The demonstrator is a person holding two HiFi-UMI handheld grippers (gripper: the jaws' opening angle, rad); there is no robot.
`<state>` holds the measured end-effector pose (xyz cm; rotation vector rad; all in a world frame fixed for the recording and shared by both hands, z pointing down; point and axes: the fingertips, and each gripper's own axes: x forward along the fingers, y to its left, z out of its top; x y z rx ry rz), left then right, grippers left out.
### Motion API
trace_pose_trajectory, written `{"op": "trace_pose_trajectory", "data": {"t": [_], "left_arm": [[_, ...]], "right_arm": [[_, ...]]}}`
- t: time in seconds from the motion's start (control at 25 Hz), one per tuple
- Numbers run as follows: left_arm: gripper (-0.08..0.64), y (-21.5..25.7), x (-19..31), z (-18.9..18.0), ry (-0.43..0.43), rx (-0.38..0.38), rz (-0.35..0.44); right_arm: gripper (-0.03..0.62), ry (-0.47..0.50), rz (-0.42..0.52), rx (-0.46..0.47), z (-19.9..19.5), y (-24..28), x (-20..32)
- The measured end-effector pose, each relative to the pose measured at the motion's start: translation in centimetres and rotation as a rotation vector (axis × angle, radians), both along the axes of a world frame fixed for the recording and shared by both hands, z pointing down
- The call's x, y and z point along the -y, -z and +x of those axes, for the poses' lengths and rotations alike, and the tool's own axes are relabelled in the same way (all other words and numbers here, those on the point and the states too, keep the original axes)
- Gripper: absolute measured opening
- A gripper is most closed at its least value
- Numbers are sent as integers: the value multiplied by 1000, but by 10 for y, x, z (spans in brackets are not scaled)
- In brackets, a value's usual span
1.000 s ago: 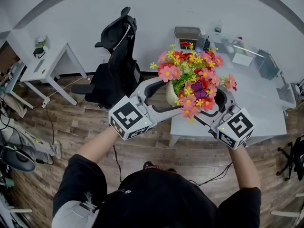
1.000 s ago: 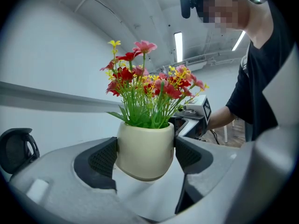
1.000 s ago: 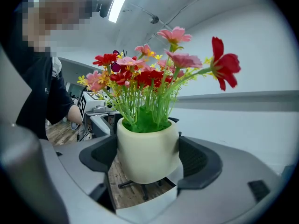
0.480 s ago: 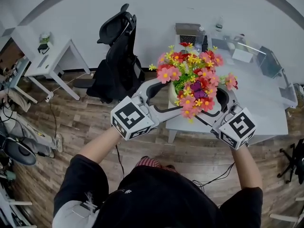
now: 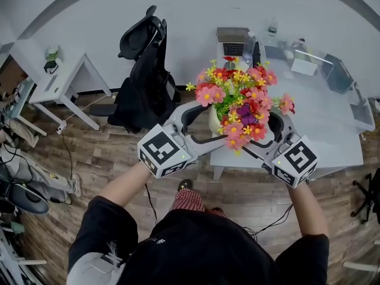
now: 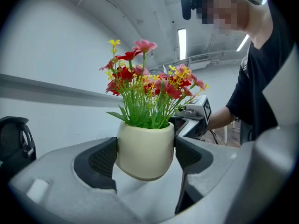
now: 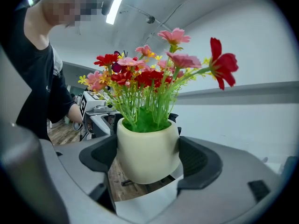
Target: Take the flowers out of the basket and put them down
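- The flowers point(image 5: 240, 100) stand in a small cream pot point(image 5: 212, 119), held up in the air in front of the person, over the near edge of a white table point(image 5: 332, 135). No basket shows in any view.
- The left gripper point(image 6: 145, 158) is clamped on the pot, with a dark ribbed pad point(image 6: 103, 158) pressed to each flank just below the rim.
- The right gripper point(image 7: 147, 160) grips the same pot from the opposite side, its jaws also closed against the walls. Four pads hold it in all.
- The pot looks smooth, glazed and rounded, narrowing toward the base. I judge it hard, breakable and a little slippery, so a loose grip could let it slide down and out.
- The bunch is wide and tall against the small pot, so the load is likely top-heavy. The stems and petals look like thin plastic or cloth — light and springy, with no strength to lift by.
- The best hold is on the pot's widest band, where the pads sit now. It should stay upright on the way down and land flat on its base.
- An office chair point(image 5: 145, 70) stands to the left and a laptop point(image 5: 233, 40) sits at the far end of the table, both well apart from the pot.
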<state>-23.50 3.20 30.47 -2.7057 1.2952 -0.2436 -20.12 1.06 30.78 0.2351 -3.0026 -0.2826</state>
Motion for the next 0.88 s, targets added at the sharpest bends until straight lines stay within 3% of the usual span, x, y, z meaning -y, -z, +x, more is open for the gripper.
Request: {"op": "trace_pose_trajectory", "data": {"t": [0.88], "left_arm": [[396,-5,57,-75,-213,-21,-23]], "right_arm": [[422,-216,-47,-5,-71,-6,50]]}}
